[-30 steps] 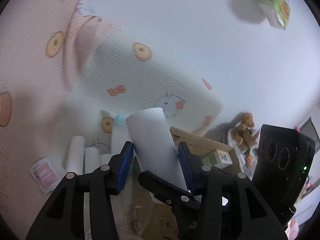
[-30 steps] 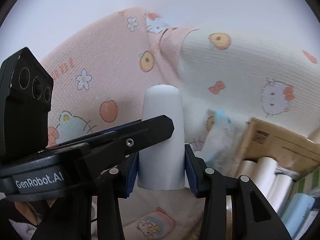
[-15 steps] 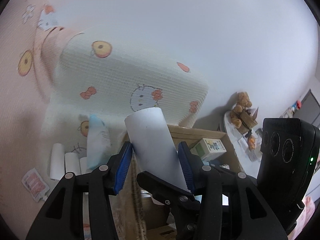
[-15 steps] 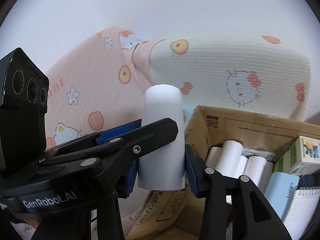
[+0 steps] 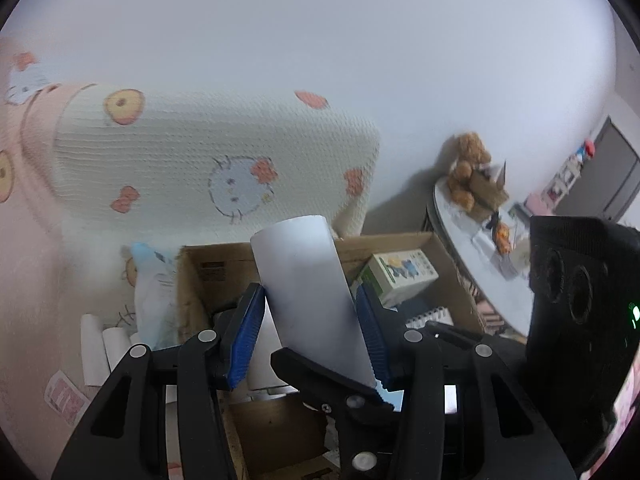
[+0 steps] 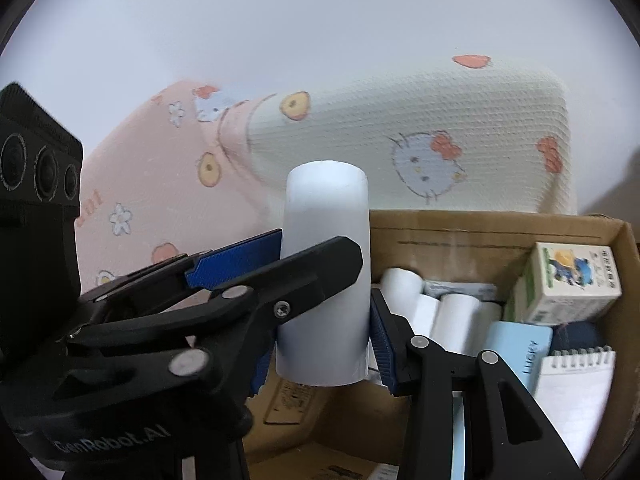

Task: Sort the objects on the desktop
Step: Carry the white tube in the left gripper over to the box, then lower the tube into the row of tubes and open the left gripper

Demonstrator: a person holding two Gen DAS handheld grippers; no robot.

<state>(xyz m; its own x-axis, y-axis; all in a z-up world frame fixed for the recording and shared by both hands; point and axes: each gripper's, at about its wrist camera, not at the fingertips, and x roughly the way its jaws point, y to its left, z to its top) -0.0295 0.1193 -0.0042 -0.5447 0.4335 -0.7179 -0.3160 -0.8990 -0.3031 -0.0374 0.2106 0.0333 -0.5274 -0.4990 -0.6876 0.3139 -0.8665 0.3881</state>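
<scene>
Both grippers hold one white paper roll (image 5: 308, 296), also in the right wrist view (image 6: 324, 276). My left gripper (image 5: 310, 332) is shut on it, and my right gripper (image 6: 324, 340) is shut on it too. The roll hangs over the left end of an open cardboard box (image 6: 480, 228), seen in the left wrist view too (image 5: 200, 280). Inside the box lie several white rolls (image 6: 436, 312), a green-and-white carton (image 6: 568, 284), a light blue case (image 6: 516, 348) and a spiral notepad (image 6: 576, 392).
A cream Hello Kitty pillow (image 5: 216, 152) and pink bedding (image 6: 152, 184) lie behind the box. Loose white rolls (image 5: 96, 344) and a blue-white pack (image 5: 154, 300) sit left of the box. A round table (image 5: 480, 248) with a teddy bear (image 5: 466, 172) stands at the right.
Both grippers have carried the roll rightward from over the bedding to over the box. The box interior has come into view in both cameras.
</scene>
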